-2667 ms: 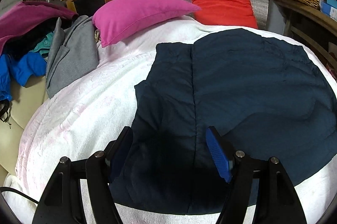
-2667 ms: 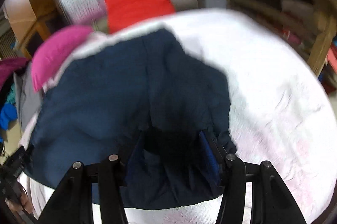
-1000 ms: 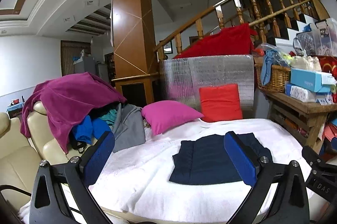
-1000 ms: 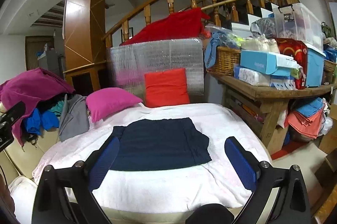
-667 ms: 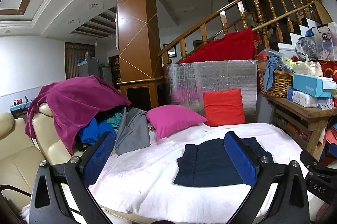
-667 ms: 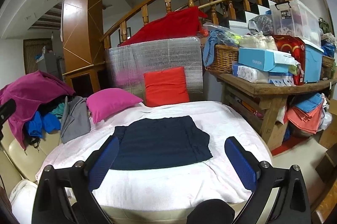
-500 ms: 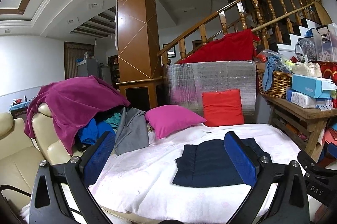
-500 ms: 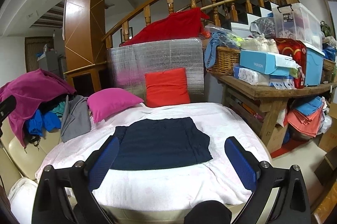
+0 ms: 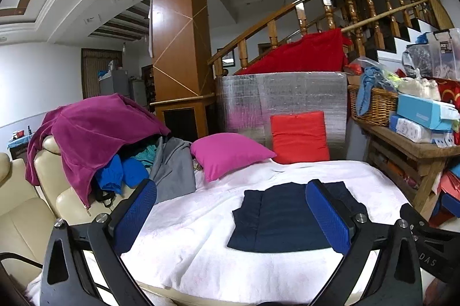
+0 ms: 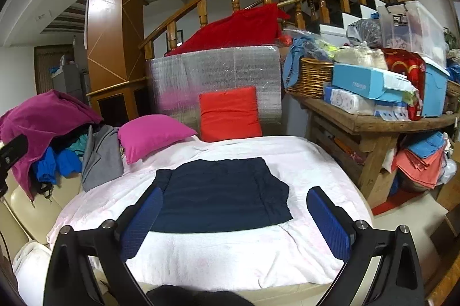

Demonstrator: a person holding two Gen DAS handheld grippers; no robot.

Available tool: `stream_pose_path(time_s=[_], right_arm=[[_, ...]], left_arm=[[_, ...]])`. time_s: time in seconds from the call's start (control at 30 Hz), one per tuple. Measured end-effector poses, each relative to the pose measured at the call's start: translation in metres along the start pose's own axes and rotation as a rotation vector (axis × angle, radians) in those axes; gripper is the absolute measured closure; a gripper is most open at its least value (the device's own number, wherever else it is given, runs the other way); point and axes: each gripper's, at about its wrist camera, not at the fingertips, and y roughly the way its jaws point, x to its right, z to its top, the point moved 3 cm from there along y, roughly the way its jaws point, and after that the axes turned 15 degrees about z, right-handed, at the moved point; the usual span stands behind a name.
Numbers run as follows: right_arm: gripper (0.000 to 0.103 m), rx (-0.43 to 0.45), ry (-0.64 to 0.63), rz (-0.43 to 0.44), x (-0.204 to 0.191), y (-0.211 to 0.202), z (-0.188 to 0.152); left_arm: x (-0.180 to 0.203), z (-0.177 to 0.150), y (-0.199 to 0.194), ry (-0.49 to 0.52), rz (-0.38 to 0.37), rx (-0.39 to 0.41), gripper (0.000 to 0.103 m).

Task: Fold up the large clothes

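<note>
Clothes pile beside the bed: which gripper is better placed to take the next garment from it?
Probably the left gripper. The clothes pile lies on its side, the folded navy garment on the bed looks finished, and both grippers are open and empty.

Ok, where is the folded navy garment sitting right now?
In both wrist views the folded navy garment lies flat mid-bed on the white blanket, in front of the pink pillow and red cushion.

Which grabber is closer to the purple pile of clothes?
Left. The left gripper sits on the clothes pile side of the bed; the right gripper is farther over, facing the navy garment.
</note>
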Motion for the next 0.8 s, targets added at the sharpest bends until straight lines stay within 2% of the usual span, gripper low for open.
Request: stream_pose_path(time_s=[0.27, 0.53, 0.8], right_arm=[[0.001, -0.018, 0.010, 0.029, 0.002, 0.026, 0.001], [0.001, -0.046, 0.046, 0.012, 0.014, 0.037, -0.008], [0.001, -0.044, 0.040, -0.021, 0.012, 0.041, -0.005]], left_arm=[[0.005, -0.004, 0.012, 0.013, 0.025, -0.012, 0.000], [0.016, -0.014, 0.021, 0.043, -0.004, -0.045, 0.000], [0.008, -0.015, 0.034, 0.019, -0.024, -0.057, 0.000]])
